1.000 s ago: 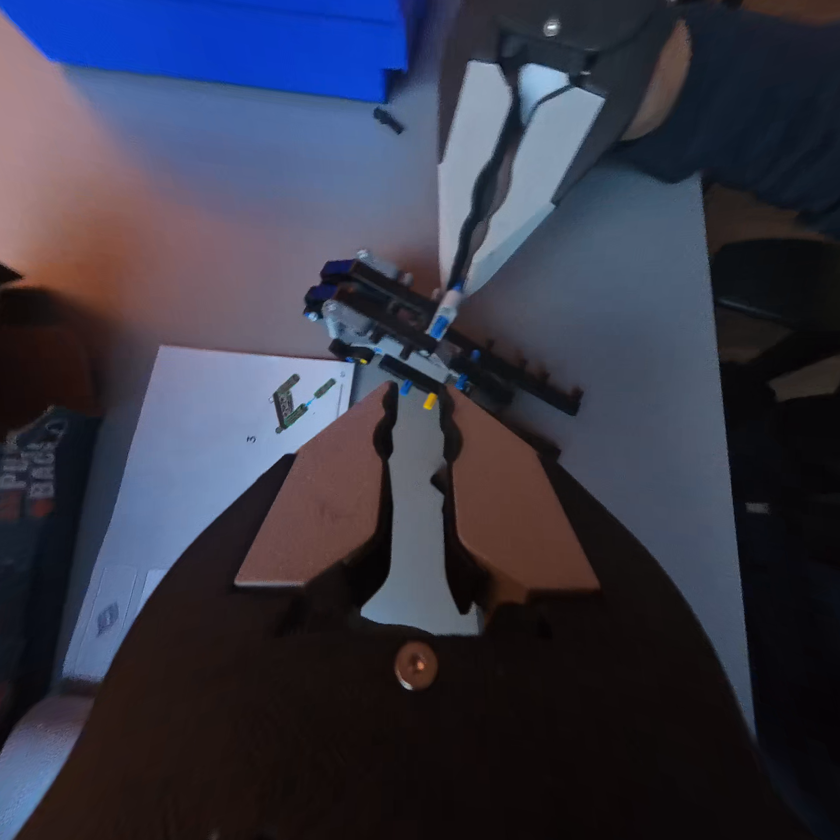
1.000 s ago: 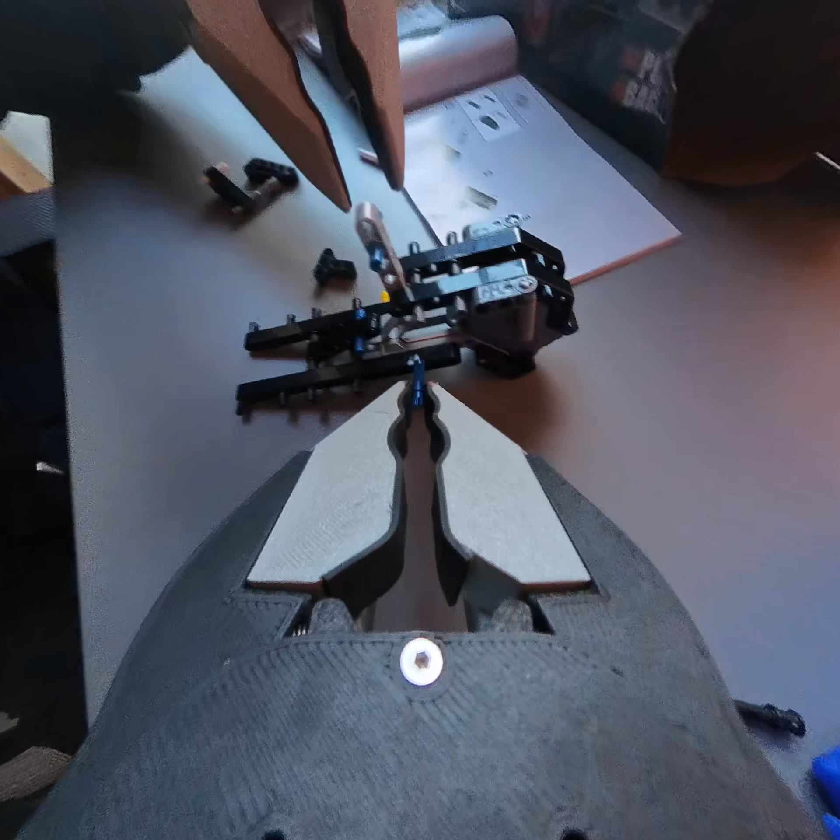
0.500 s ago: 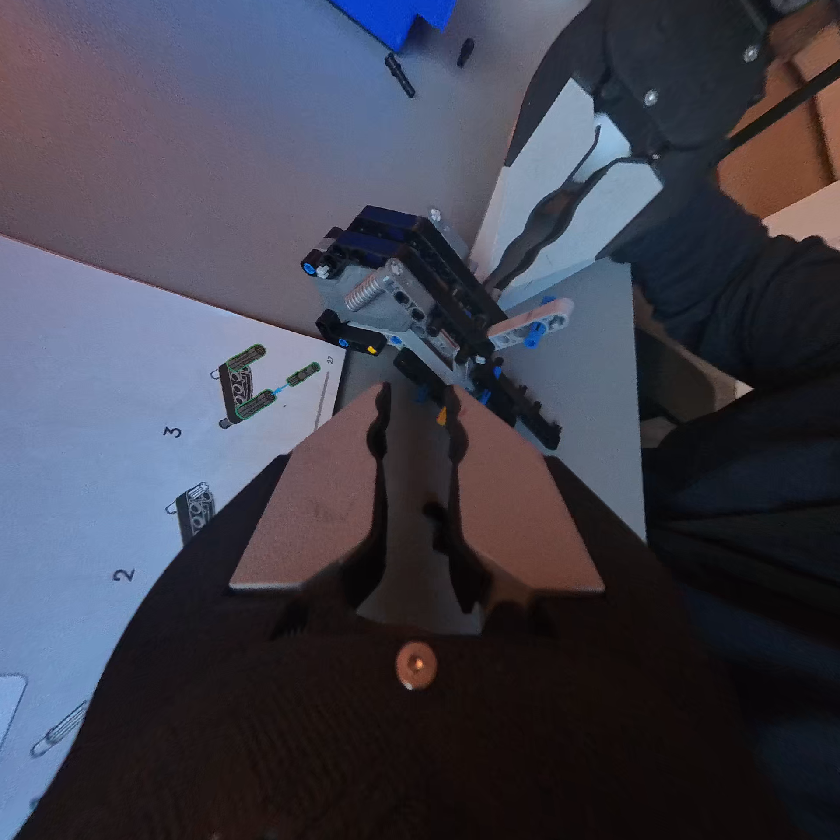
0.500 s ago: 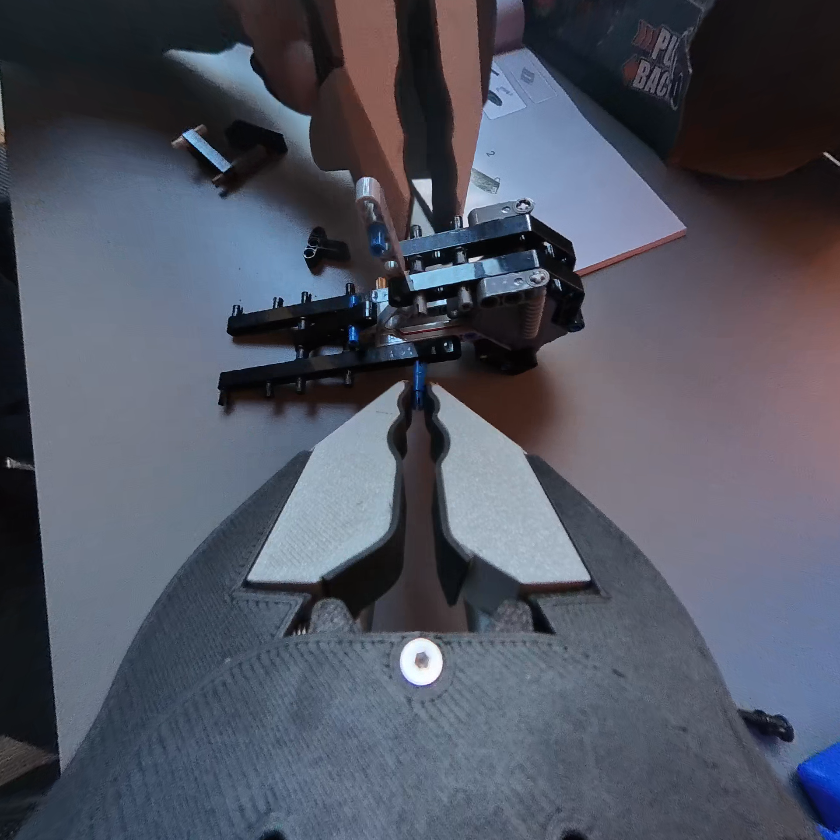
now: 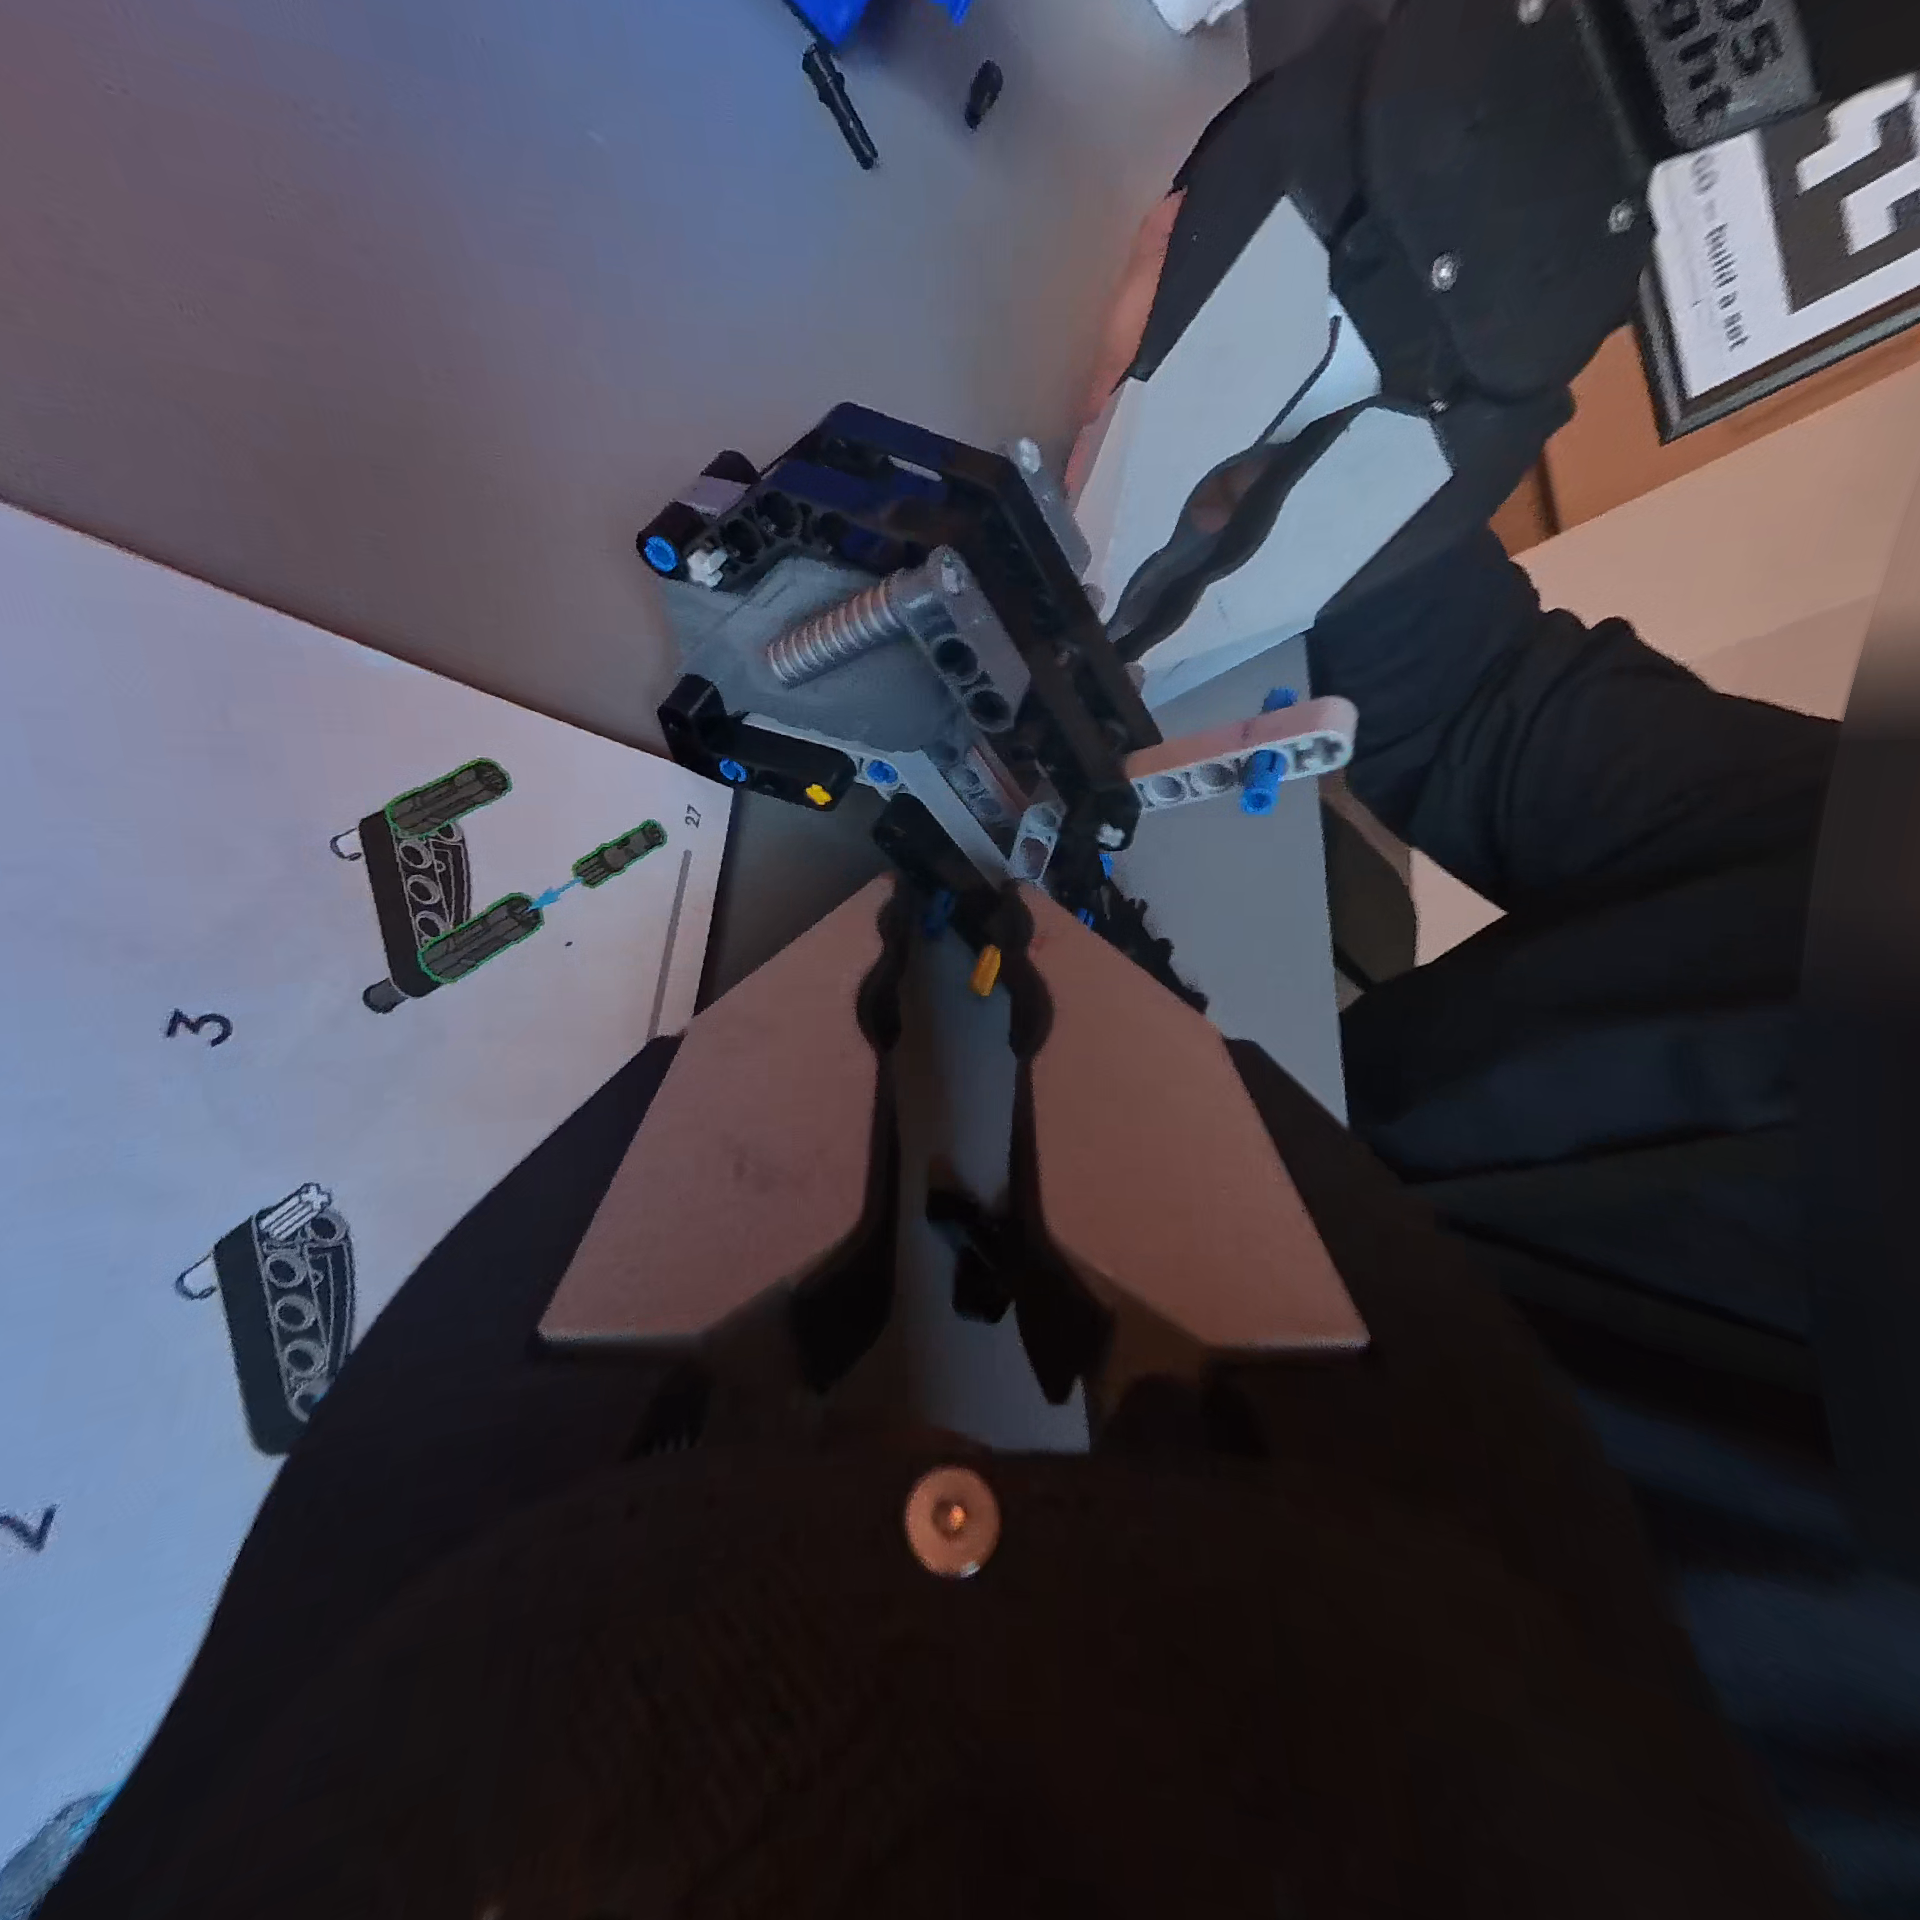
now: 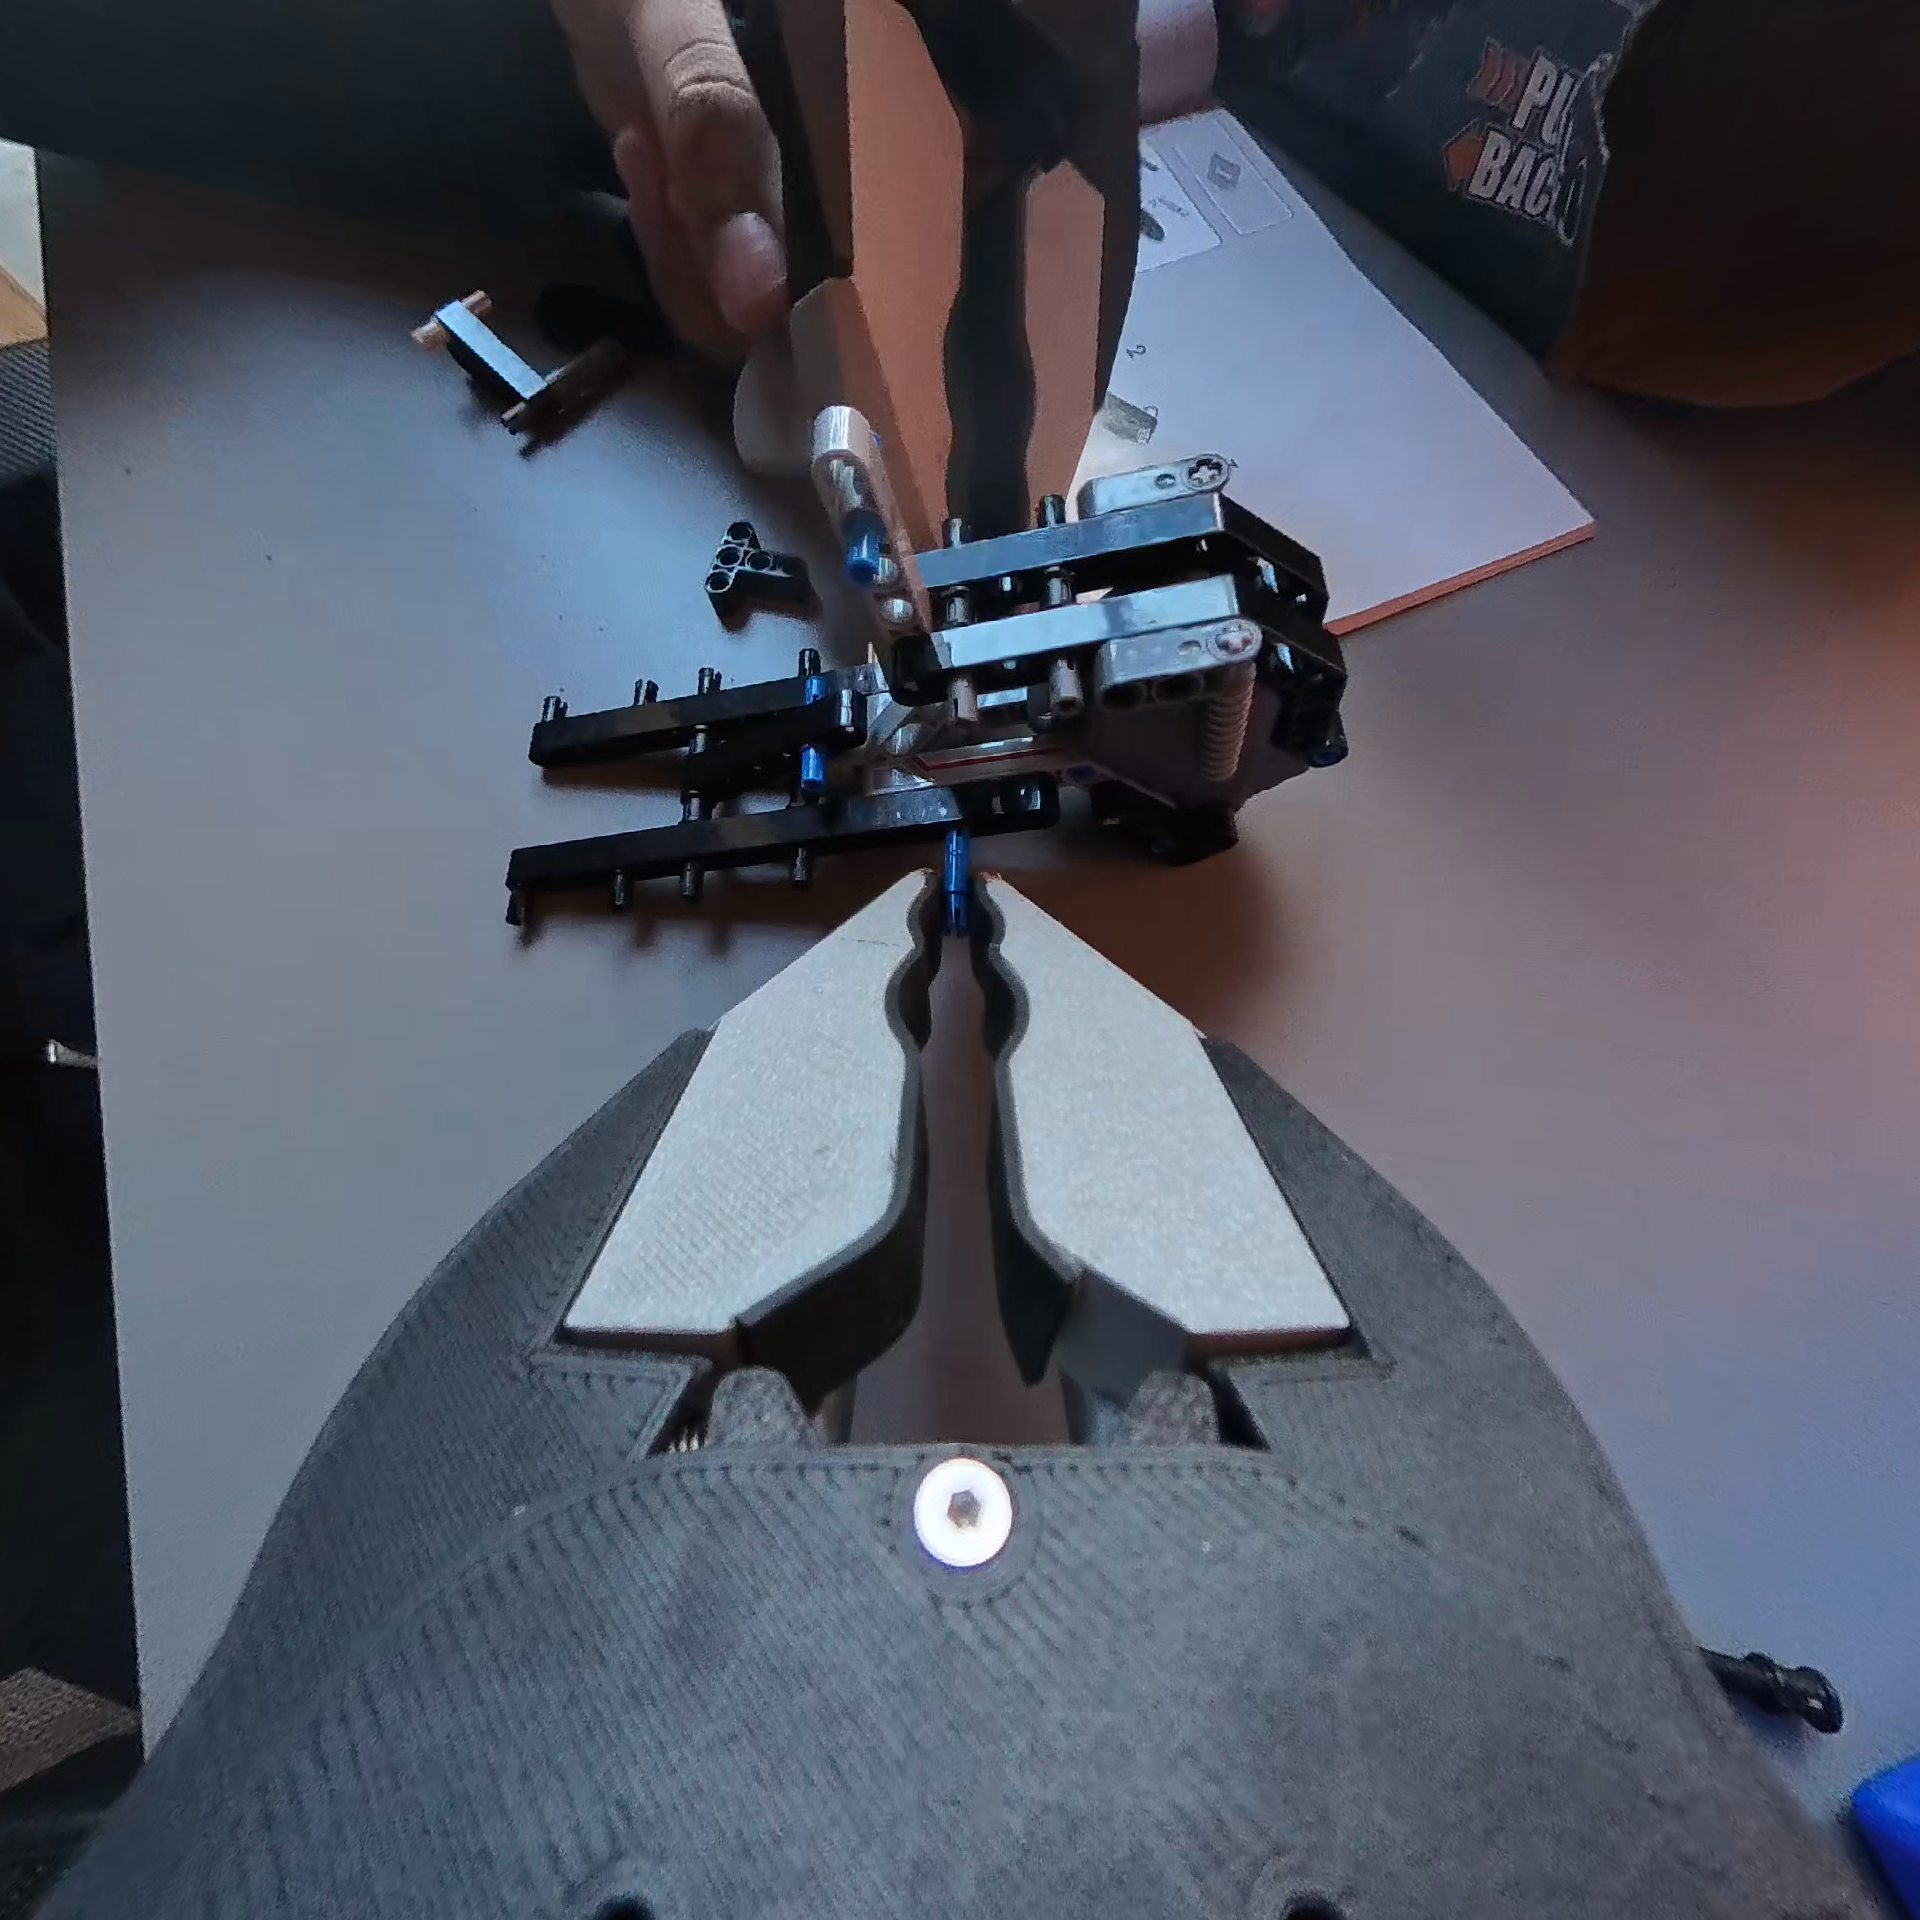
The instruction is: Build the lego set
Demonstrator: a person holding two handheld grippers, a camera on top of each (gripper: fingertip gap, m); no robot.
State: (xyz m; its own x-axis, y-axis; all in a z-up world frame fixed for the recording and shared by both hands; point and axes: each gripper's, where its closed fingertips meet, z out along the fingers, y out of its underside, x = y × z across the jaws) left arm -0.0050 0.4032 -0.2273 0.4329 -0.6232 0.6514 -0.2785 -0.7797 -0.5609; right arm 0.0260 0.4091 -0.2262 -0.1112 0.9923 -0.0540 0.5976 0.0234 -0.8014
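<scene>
The black and grey lego model (image 6: 1091, 623) lies on the grey table, with two long black beams (image 6: 727, 831) reaching left. My right gripper (image 6: 956, 883) is shut on a small blue pin (image 6: 956, 899), whose tip is at the front black beam. My left gripper (image 5: 961, 904) has its jaws a little apart, its tips at the model (image 5: 883, 644). In the right wrist view it (image 6: 987, 561) comes down from above onto the model's top beam. A light grey beam (image 5: 1236, 764) with a blue pin sticks out of the model. The right gripper (image 5: 1127, 634) shows behind the model.
The open instruction booklet (image 5: 260, 935) lies beside the model, also seen in the right wrist view (image 6: 1351, 416). Loose black parts (image 6: 753, 566) (image 6: 509, 358) lie beyond the model. Black pins (image 5: 842, 104) lie farther off. A dark box (image 6: 1538, 177) stands at the back. A thumb (image 6: 707, 177) holds the left gripper. The gap from one gripper's tips to the other's is roughly 4 cm.
My left gripper has moved in and down onto the model's top beam. My right gripper has stayed at the front beam with the blue pin.
</scene>
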